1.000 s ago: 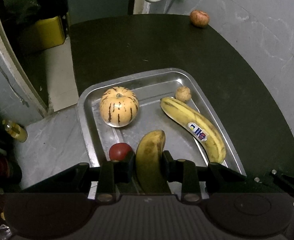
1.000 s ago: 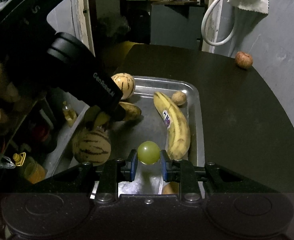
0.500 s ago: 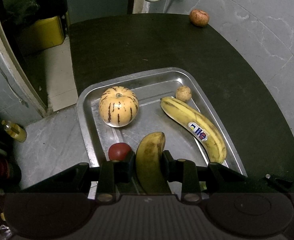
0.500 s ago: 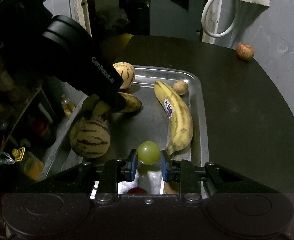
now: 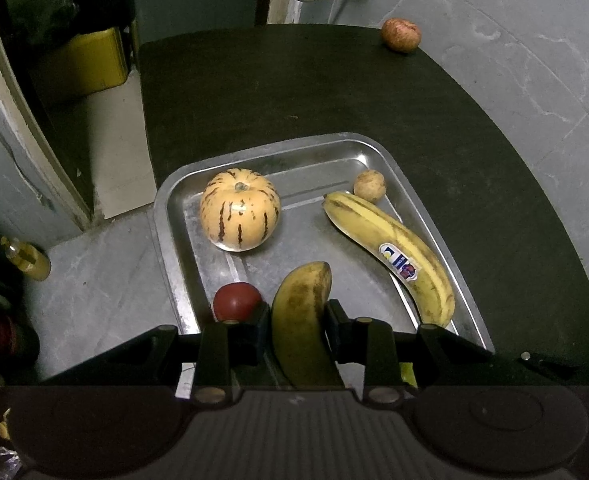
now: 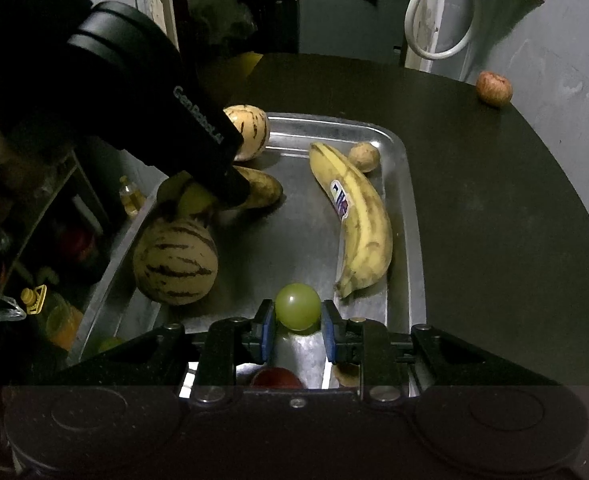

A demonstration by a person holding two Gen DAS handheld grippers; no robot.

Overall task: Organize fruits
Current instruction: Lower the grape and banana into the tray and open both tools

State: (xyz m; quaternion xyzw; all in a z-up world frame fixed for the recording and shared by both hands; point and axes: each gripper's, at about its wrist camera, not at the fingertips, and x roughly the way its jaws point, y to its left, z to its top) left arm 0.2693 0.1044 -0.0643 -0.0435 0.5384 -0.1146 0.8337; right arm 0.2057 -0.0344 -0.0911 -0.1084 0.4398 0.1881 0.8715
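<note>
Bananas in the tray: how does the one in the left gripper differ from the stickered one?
The held banana is clamped between the left gripper fingers; the stickered banana lies free along the tray right side. The held banana shows heavier brown mottling; the stickered banana is cleaner yellow with dark streaks. Only the stickered one carries a label. Both are yellow, curved and over the tray.

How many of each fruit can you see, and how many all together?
Bananas: 2, one with a sticker lying in the tray, one in the left gripper
Striped melons: 2
Green grape: 1, in the right gripper
Red fruit: 1
Small brown fruit: 1
Apple on the table: 1
Total: 8
</note>
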